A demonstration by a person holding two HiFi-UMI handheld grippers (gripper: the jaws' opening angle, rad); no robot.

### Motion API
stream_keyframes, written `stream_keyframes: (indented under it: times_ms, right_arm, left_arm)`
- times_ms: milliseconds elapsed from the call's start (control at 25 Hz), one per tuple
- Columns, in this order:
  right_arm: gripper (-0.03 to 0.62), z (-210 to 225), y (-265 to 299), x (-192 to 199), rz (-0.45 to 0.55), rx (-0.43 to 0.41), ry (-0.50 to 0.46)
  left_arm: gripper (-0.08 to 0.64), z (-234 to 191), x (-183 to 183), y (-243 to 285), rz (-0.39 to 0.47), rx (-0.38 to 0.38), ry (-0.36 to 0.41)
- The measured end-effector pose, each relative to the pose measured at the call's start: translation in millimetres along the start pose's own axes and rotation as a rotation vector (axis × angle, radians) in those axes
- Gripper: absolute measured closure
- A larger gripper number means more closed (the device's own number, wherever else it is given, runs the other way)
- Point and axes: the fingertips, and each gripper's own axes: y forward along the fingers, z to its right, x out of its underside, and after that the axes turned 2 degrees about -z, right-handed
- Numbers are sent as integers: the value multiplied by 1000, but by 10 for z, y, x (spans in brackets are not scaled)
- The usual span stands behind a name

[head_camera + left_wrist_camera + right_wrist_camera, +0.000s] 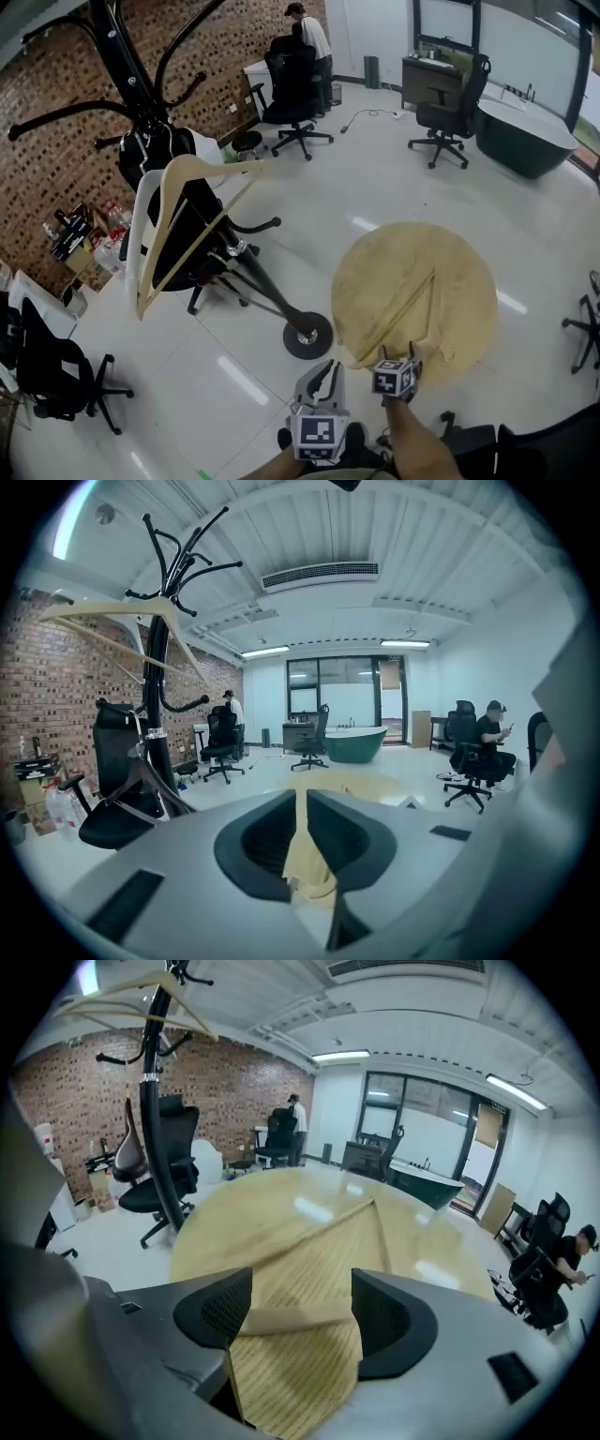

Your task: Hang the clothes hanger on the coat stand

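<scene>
Coat stand (134, 75) left, brick wall (56, 159) behind it, hung hanger (161, 225) on it. Round table (459, 272) right of stand base (307, 336), second hanger (398, 309) flat on its near side. Office chairs (450, 117) and tub (525, 141) behind table, far end.

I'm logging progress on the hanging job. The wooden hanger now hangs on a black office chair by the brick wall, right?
Not quite. The wooden hanger hangs on the black coat stand, not on an office chair; it is indeed by the brick wall. The head view shows this.
</scene>
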Motion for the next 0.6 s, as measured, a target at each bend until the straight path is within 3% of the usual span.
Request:
stream_keyframes:
  times_ms: [320, 600]
  right_arm:
    - [291, 230, -99, 190, -31, -13, -36]
    - [291, 748, -397, 608, -49, 64, 4]
  left_arm:
    - [508, 334, 78, -5, -7, 25, 40]
    - [509, 737, 44, -41, -2, 72, 47]
